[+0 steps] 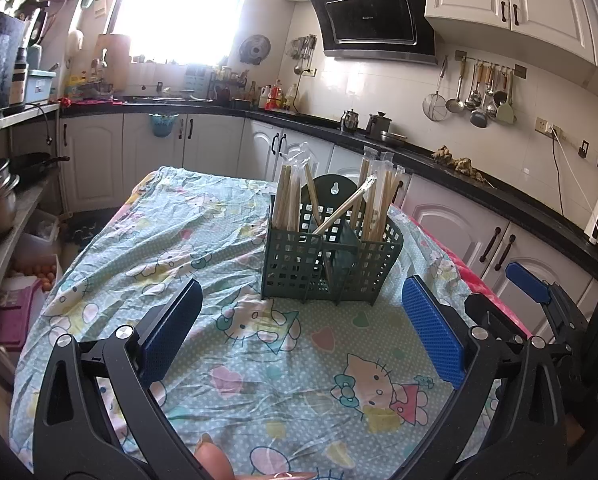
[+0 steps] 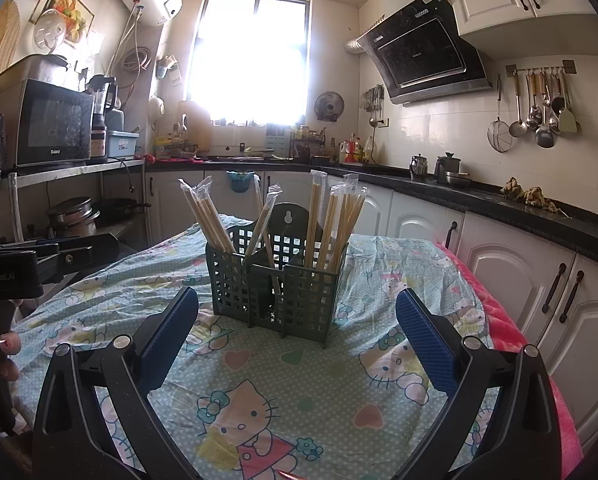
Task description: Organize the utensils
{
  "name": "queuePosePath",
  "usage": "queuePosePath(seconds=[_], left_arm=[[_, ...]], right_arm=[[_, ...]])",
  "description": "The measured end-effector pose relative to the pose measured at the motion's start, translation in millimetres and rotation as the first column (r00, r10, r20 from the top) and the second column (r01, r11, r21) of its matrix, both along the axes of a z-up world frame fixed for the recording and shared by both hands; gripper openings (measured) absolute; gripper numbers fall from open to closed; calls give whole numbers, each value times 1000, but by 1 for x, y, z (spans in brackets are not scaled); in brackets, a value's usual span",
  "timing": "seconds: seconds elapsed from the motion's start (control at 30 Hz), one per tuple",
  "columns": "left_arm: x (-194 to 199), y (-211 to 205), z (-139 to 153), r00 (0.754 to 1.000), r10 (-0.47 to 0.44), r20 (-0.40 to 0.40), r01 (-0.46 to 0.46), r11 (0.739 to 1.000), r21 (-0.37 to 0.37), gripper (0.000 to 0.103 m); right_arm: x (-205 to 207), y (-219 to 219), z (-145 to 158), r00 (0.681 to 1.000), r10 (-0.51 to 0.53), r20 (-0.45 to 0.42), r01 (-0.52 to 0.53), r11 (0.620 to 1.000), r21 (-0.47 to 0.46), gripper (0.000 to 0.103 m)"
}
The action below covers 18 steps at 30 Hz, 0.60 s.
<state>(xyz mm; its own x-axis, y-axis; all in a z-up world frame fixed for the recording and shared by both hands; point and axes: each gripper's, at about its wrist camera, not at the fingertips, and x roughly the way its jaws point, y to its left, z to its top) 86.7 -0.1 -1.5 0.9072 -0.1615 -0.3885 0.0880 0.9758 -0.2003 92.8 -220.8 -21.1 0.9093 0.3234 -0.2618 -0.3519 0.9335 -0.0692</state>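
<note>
**A:** What fills the scene, biggest thing first?

**B:** A table [image 2: 439,264] under a crumpled cartoon-cat cloth [image 2: 299,380], in a kitchen. Near its middle stands a dark green lattice caddy [image 2: 275,292] with several compartments. Wrapped wooden chopsticks [image 2: 335,224] stand in it, most in two upright clusters at left and right. One pair [image 1: 345,206] leans diagonally across the divider.

**B:** Both tongs sit low and near, aimed at the caddy. The left gripper [image 1: 299,328] is spread wide and holds nothing; the right gripper [image 2: 297,334] is the same. Neither touches the caddy.

**A:** What could go wrong?

**B:** The caddy looks light and stands on wrinkled cloth, so a pull on the slanted pair could tip or drag it. The clear wrappers look slick, so a pinch may slip. The sticks are crowded, so closing on one pair may catch its neighbours.

**A:** How far along?

**B:** Nothing lies loose on the cloth; likely only the leaning pair needs straightening.
</note>
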Motion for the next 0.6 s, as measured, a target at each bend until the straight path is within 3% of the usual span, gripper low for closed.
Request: queuePosePath(seconds=[0.37, 0.6], left_arm=[[3, 0, -5, 1000, -10, -5, 10, 1000, -13, 92], [18, 0, -19, 994, 24, -109, -25, 1000, -8, 92]], right_arm=[[0, -2, 1, 1000, -11, 5, 11, 1000, 3, 96], [7, -6, -2, 998, -65, -21, 65, 998, -2, 96]])
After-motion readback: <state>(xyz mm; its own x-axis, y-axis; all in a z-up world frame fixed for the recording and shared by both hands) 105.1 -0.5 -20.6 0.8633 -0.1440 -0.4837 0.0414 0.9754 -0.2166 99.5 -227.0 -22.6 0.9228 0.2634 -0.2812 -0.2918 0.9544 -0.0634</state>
